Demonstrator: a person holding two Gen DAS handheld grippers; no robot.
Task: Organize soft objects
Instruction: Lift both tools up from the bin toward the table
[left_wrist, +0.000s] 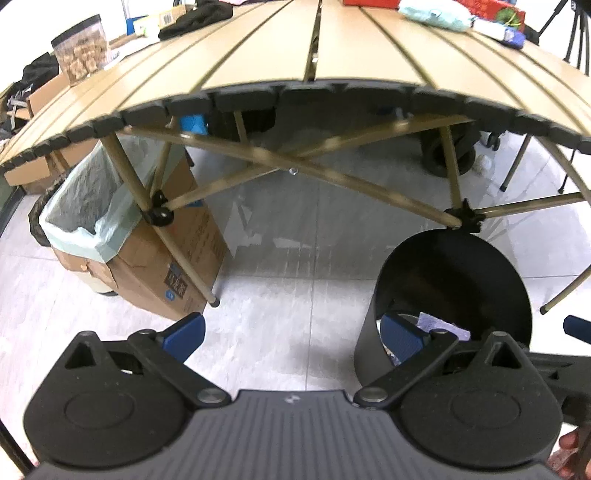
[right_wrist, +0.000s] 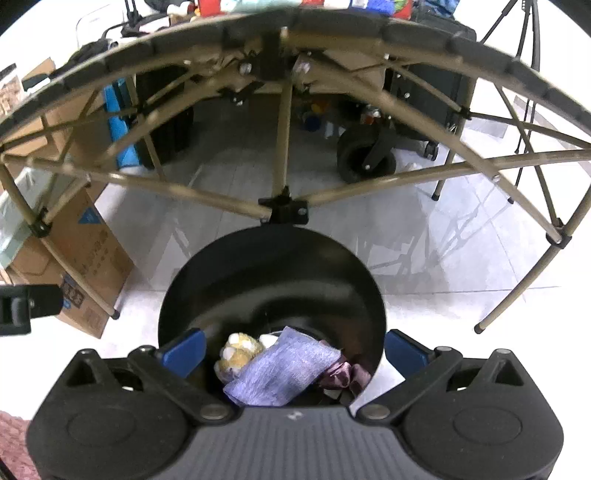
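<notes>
A black round bin (right_wrist: 271, 280) stands on the floor in front of a folding table. Inside it lie a lilac cloth (right_wrist: 284, 369), a yellow-and-white plush toy (right_wrist: 238, 352) and a dark maroon fabric piece (right_wrist: 345, 374). My right gripper (right_wrist: 293, 347) hangs open just above the bin's mouth, holding nothing. My left gripper (left_wrist: 293, 334) is open and empty over the floor, left of the same bin (left_wrist: 454, 291), where a corner of the lilac cloth (left_wrist: 441, 325) shows. On the tabletop (left_wrist: 266, 48) lie a mint soft bundle (left_wrist: 436, 14) and a black fabric heap (left_wrist: 199, 18).
A cardboard box (left_wrist: 170, 258) with a green-lined bag (left_wrist: 85, 199) stands left under the table. Crossed metal legs (left_wrist: 295, 166) span the space beneath. A clear jar (left_wrist: 81, 51) sits at the table's left edge. A wheeled cart (right_wrist: 365, 155) is behind. The floor is white tile.
</notes>
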